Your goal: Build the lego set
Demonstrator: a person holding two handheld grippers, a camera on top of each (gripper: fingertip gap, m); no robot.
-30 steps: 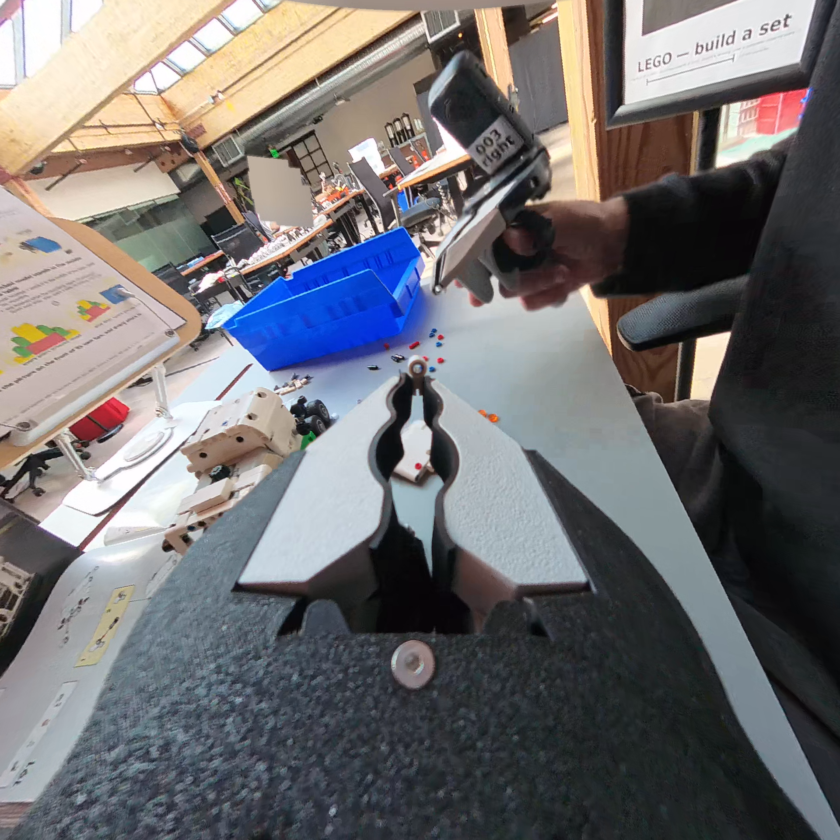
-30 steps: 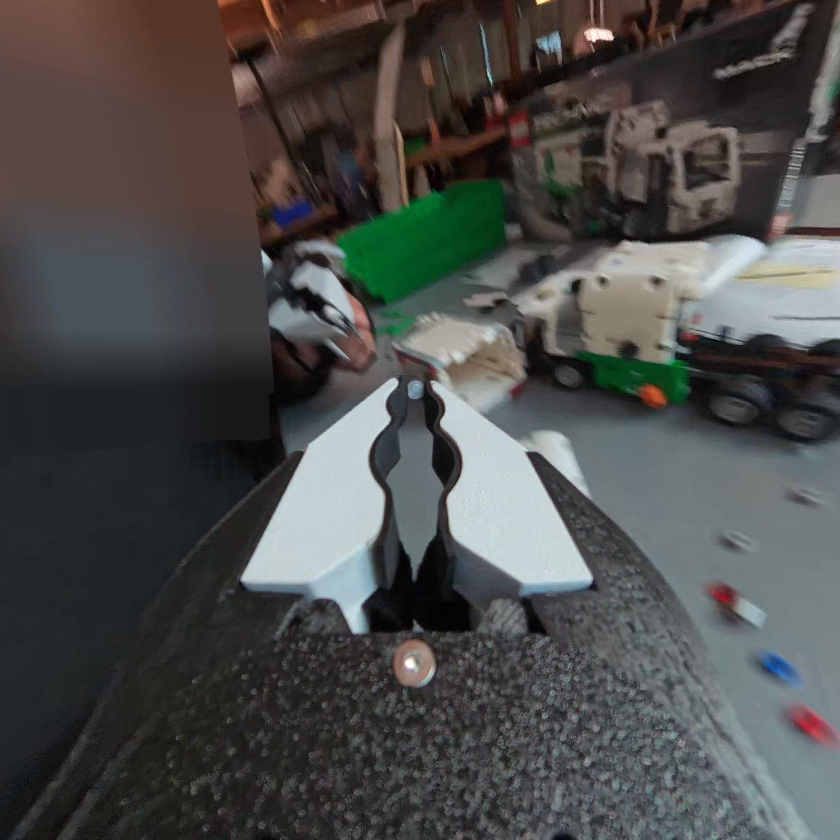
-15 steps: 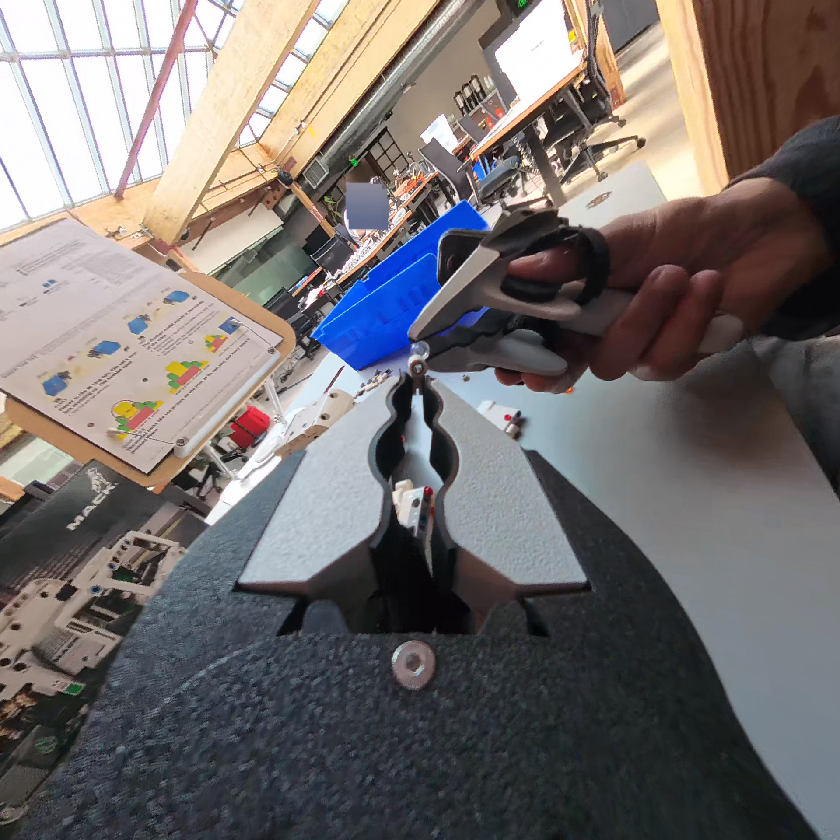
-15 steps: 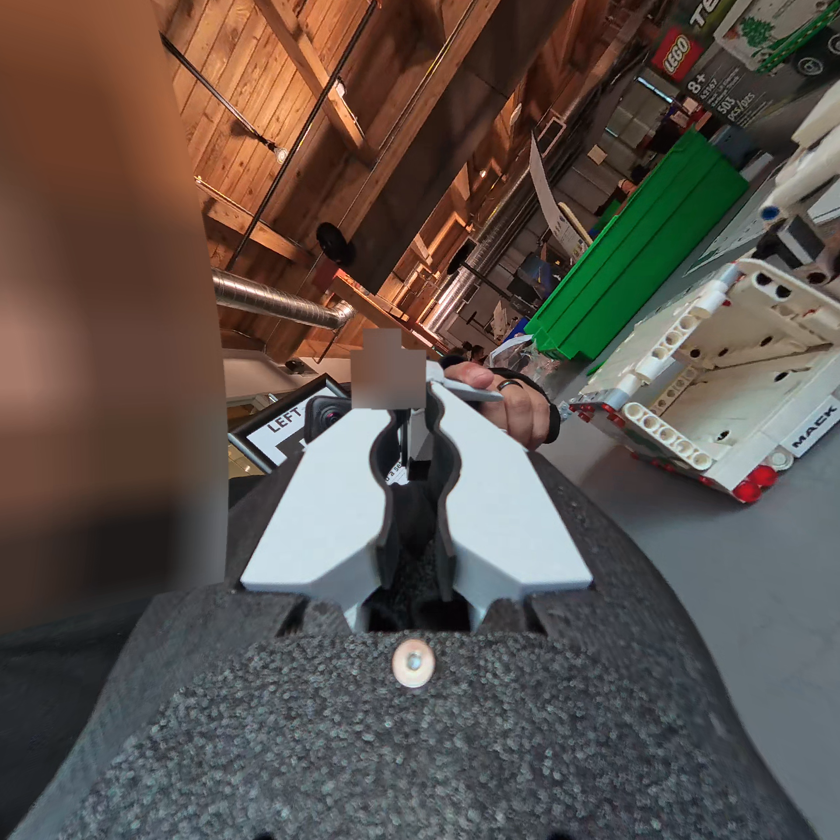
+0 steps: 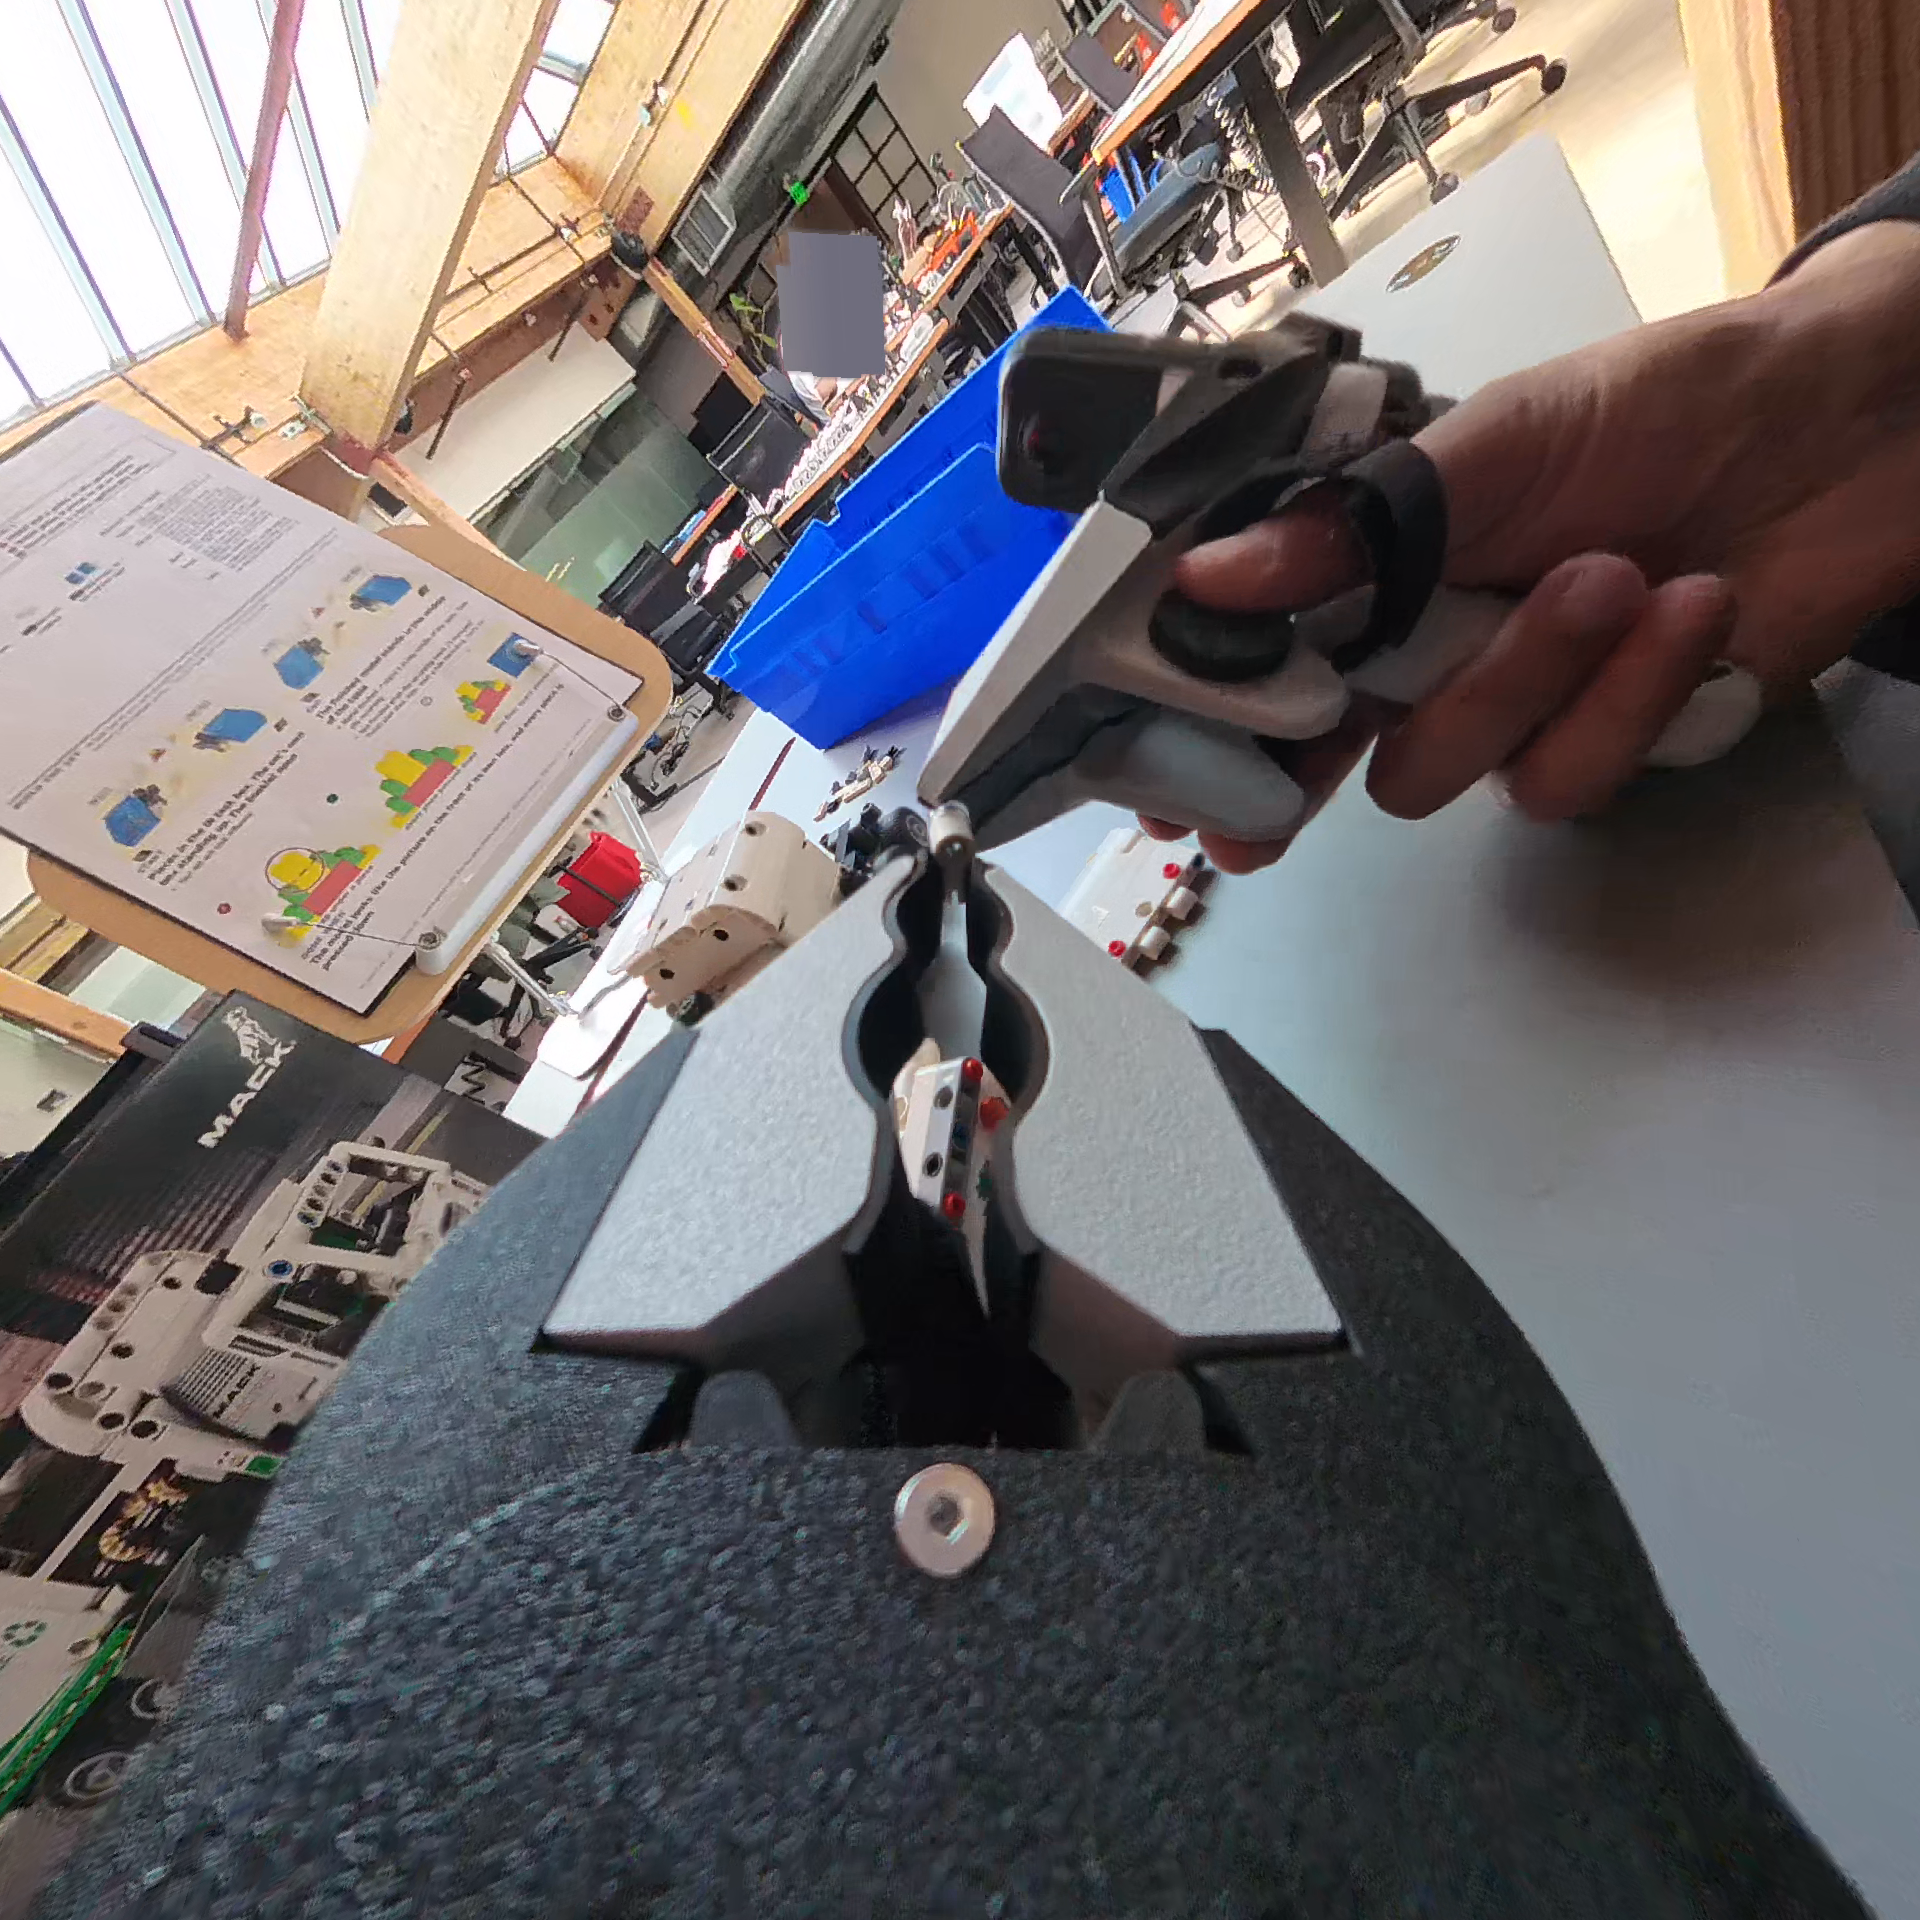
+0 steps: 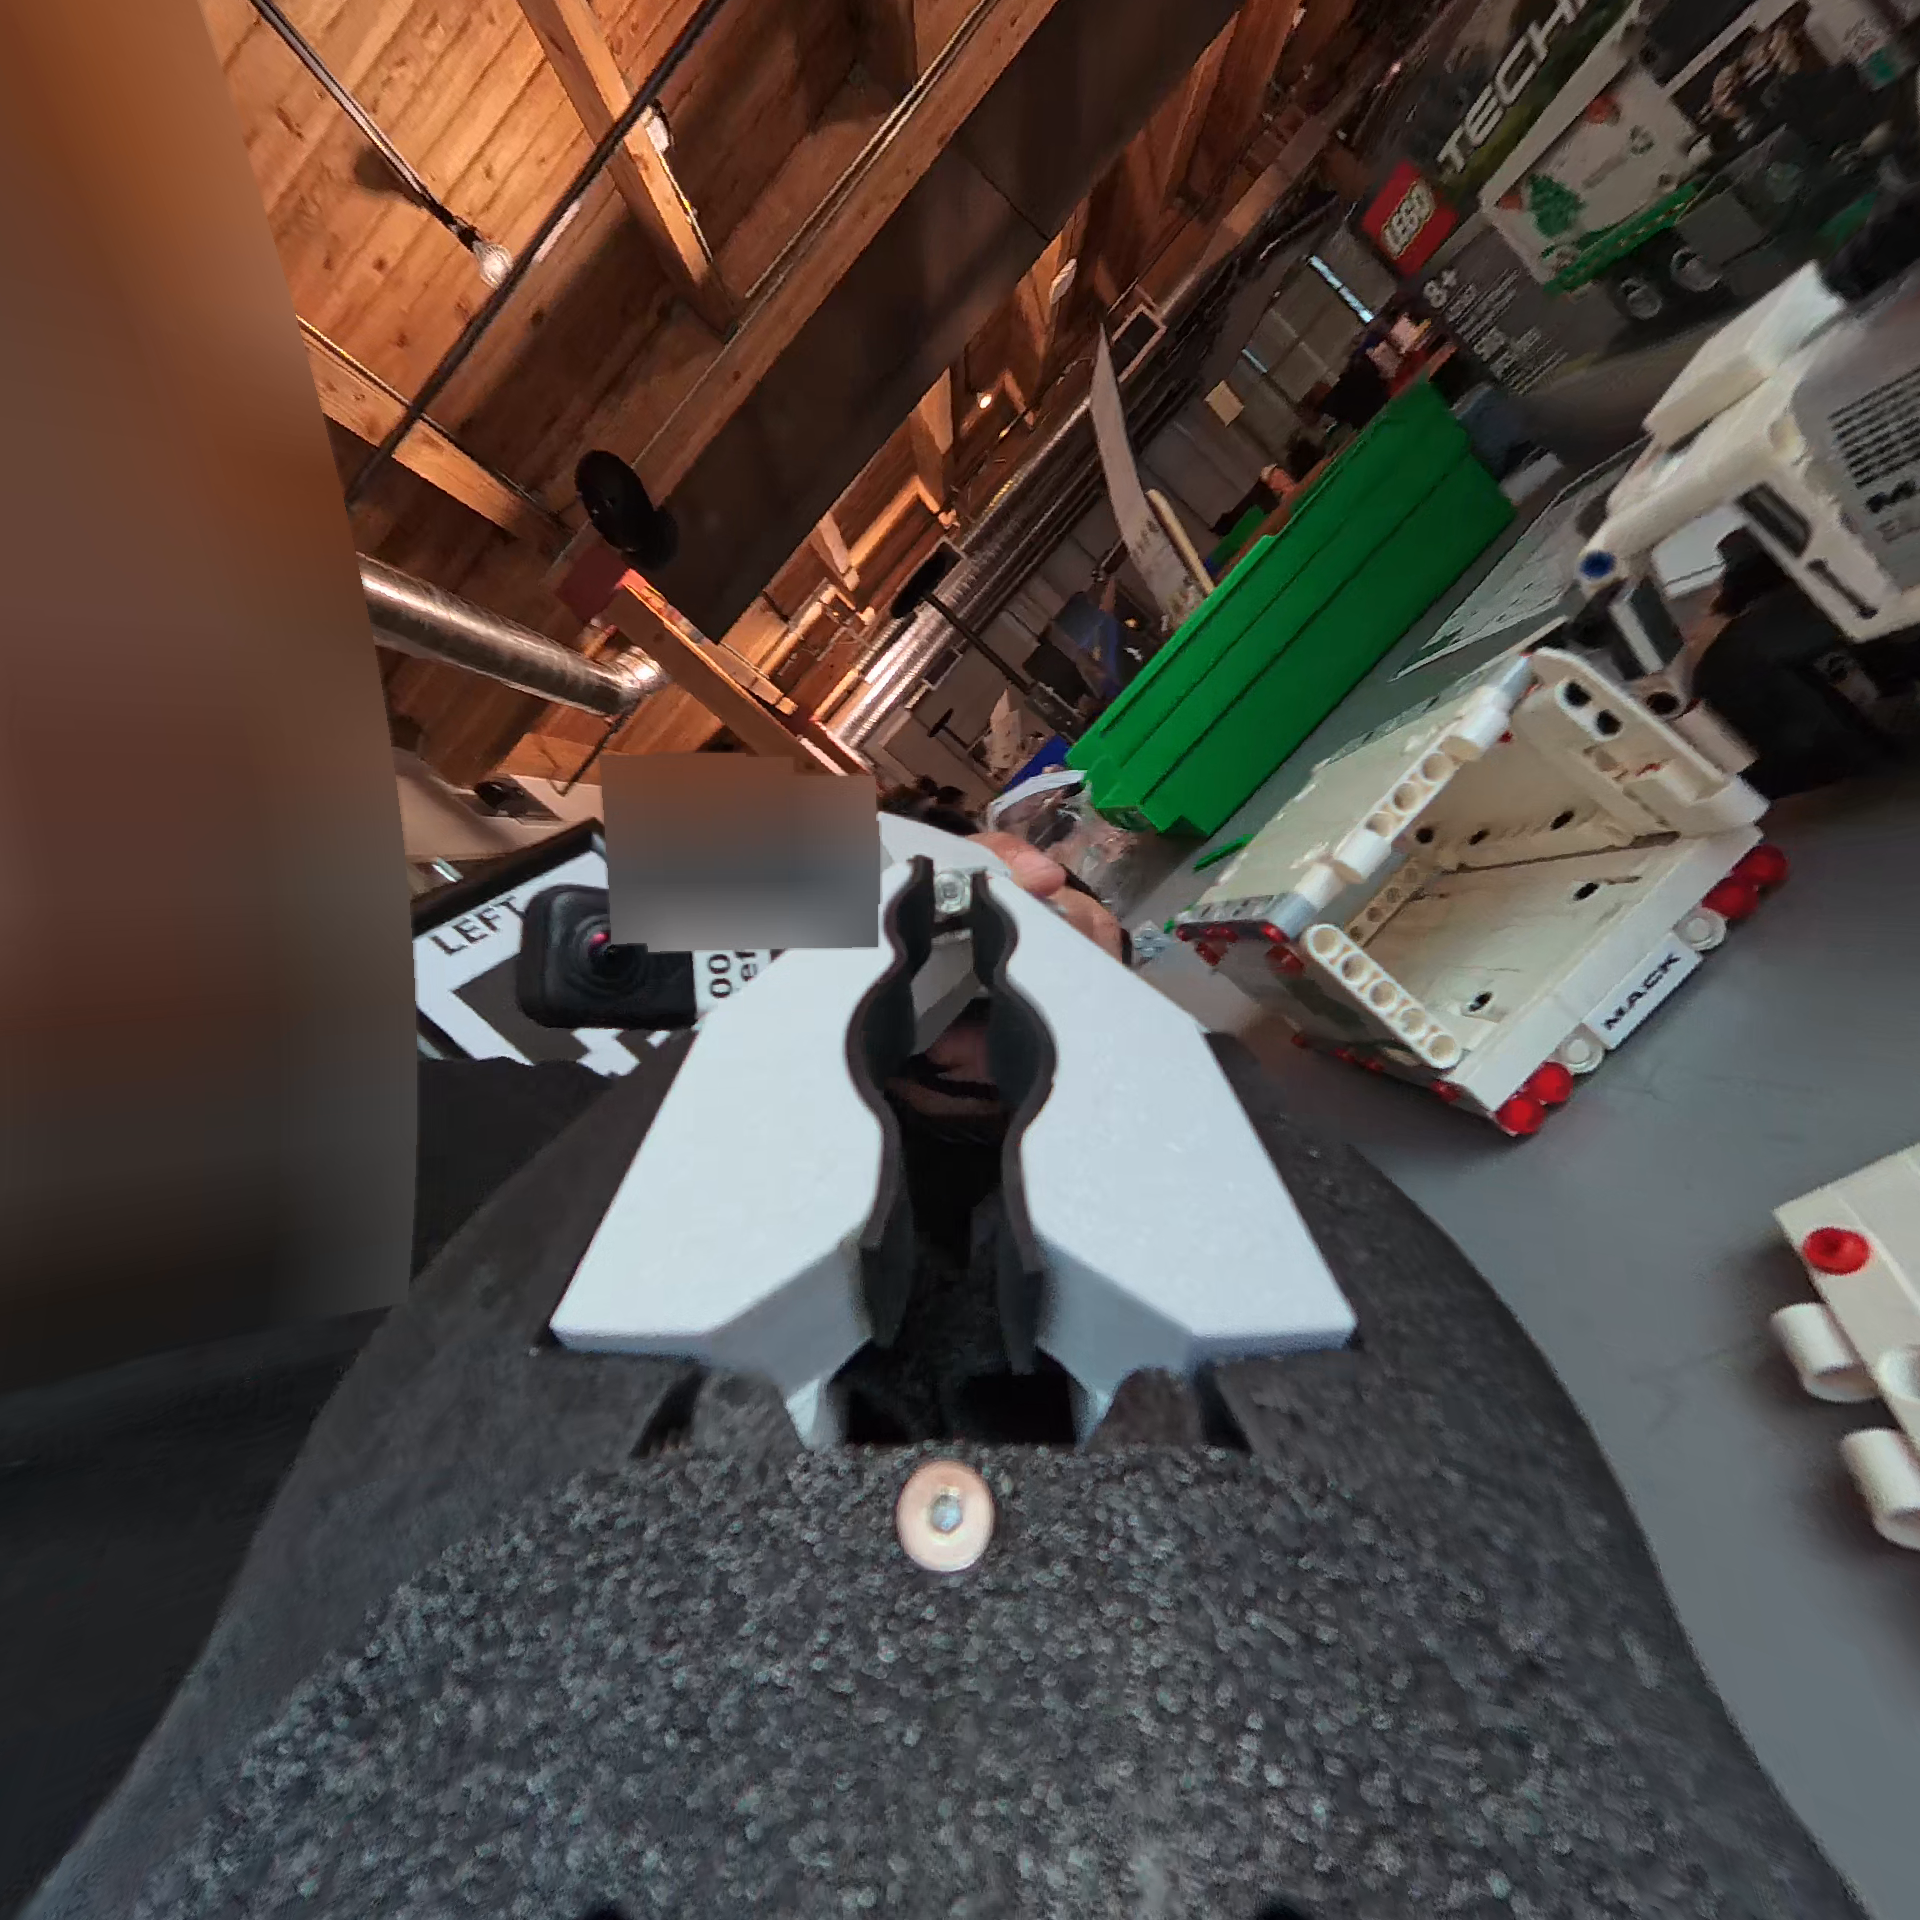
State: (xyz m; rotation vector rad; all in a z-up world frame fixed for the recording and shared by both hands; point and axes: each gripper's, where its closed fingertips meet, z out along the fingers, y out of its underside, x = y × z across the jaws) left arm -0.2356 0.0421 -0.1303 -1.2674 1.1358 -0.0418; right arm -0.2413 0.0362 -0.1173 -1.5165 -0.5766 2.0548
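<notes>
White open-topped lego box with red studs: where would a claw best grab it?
On the white open-topped lego box, likely the near wall, the holed beam, from above: the open side faces up, so that thin rim can be straddled, inside and outside.

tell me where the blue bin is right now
In the left wrist view the blue bin sits on the far table, just behind the right tongs.

From my remote station, daylight poured through skylights over timber beams; office chairs lined distant desks, and a silver duct crossed the plank ceiling.
</notes>
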